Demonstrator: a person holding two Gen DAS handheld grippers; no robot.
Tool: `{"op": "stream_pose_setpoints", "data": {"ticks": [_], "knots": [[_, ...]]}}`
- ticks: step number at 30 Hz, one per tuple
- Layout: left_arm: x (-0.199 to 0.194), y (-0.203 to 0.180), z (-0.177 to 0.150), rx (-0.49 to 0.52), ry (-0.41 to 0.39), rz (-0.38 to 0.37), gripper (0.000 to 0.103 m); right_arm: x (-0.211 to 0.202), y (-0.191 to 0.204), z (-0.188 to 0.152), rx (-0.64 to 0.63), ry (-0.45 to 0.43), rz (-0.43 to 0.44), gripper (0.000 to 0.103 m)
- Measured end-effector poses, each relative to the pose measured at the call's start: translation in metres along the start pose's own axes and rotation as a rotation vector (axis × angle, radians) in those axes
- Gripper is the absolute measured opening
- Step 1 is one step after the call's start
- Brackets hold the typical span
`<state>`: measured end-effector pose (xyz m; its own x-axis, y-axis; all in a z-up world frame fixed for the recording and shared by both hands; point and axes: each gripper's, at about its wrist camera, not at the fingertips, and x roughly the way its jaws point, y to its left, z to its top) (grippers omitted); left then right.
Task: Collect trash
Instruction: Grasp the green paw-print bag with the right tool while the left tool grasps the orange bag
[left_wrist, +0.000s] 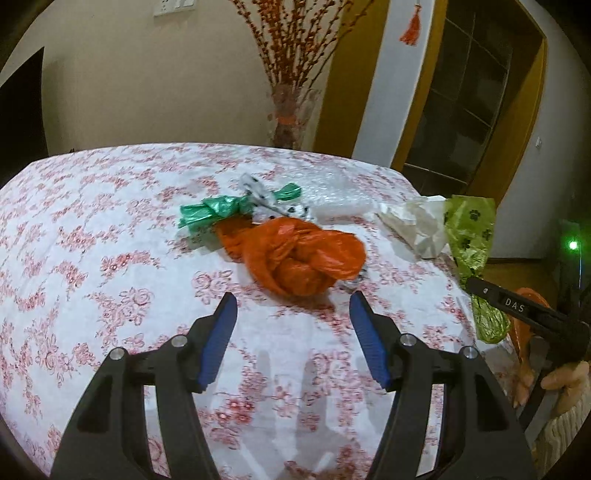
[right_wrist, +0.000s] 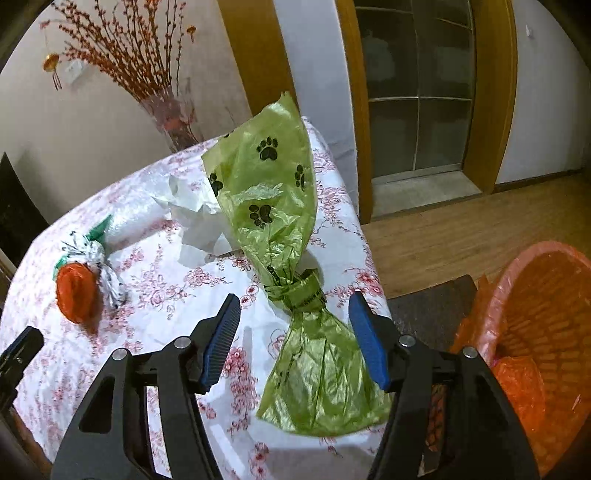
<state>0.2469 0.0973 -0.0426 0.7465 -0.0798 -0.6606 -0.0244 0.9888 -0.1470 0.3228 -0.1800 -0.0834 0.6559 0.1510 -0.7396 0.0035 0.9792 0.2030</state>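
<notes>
On the flower-print cloth of the desk (right_wrist: 155, 325) most trash is uncollected: knotted green paw-print plastic bag (right_wrist: 280, 206), crumpled white paper (right_wrist: 195, 221), knotted orange plastic bag (left_wrist: 303, 254). Beside it, an orange-lined woven basket (right_wrist: 546, 310) holds little; its depths are cut off. Left tool (left_wrist: 293, 317) and right tool (right_wrist: 293, 321) are spread, empty.

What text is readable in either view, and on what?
"DAS": white letters on the black body of the right gripper, seen from the left wrist.
Dark print on the knotted band of the green paw-print bag: too blurred to read.
Nothing else legible.
</notes>
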Motion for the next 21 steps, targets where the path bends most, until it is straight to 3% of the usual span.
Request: {"op": "stream_pose_setpoints", "data": {"ticks": [2,5,7,20,21], "knots": [[0.003,0.006,0.000,-0.011,0.003,0.000,0.062,0.006,0.004,0.000,-0.013,0.019,-0.013,0.047],[0.006,0.012,0.002,-0.034,0.008,-0.006,0.062,0.006,0.010,-0.001,-0.037,0.025,-0.032,0.015],[0.008,0.014,0.005,-0.041,0.008,-0.008,0.062,0.003,0.013,-0.004,-0.050,0.028,-0.029,0.008],[0.043,0.029,0.042,-0.072,0.021,0.004,0.063,-0.040,0.019,-0.020,-0.067,-0.036,0.070,0.007],[0.046,0.029,0.046,-0.071,0.022,-0.002,0.067,-0.040,0.019,-0.020,-0.067,-0.035,0.075,0.007]]}}
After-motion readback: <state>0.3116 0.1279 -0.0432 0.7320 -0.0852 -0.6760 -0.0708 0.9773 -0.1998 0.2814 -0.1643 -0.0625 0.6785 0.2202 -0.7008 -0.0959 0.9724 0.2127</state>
